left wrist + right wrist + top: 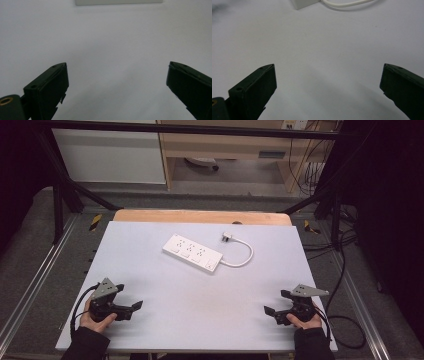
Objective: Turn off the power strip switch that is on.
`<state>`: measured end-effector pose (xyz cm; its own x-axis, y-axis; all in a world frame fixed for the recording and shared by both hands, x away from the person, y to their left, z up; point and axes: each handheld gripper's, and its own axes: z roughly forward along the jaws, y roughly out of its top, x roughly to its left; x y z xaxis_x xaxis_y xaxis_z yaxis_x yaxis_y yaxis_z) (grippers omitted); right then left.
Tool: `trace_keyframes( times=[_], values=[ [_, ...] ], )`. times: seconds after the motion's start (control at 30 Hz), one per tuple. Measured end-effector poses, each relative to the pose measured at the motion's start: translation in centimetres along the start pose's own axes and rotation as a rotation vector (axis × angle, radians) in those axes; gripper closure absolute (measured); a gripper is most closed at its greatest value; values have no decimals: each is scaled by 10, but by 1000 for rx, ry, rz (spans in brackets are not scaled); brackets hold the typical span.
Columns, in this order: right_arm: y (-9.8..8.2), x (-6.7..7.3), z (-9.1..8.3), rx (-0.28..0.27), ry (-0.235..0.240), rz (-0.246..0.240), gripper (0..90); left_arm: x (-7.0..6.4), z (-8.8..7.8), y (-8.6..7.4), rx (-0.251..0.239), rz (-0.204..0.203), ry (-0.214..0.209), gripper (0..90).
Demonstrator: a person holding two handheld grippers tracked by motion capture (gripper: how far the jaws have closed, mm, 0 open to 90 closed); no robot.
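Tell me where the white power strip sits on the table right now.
In the high view the power strip lies diagonally on the far middle of the white table, its cord looping right to the plug, well ahead of both grippers.

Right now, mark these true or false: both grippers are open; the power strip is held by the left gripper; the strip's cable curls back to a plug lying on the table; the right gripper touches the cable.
1. Both grippers are open. True: the left gripper and the right gripper each show their jaws spread wide with nothing between them.
2. The power strip is held by the left gripper. False: it lies free on the white table, far from both grippers.
3. The strip's cable curls back to a plug lying on the table. True.
4. The right gripper touches the cable. False: bare table separates them.
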<state>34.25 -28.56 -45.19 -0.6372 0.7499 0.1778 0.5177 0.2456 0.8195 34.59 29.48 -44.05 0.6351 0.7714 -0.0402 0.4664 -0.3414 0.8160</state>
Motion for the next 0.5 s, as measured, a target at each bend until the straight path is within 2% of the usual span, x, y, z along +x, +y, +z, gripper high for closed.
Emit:
trace_keyframes(
  times=[0.23, 0.5],
  values=[
    [1, 2, 0, 1, 2, 3, 13, 0, 0, -1, 4, -1, -2, 43],
    [4, 8, 6, 12, 9, -19, 11, 1, 1, -2, 11, 1, -1, 49]
  ],
)
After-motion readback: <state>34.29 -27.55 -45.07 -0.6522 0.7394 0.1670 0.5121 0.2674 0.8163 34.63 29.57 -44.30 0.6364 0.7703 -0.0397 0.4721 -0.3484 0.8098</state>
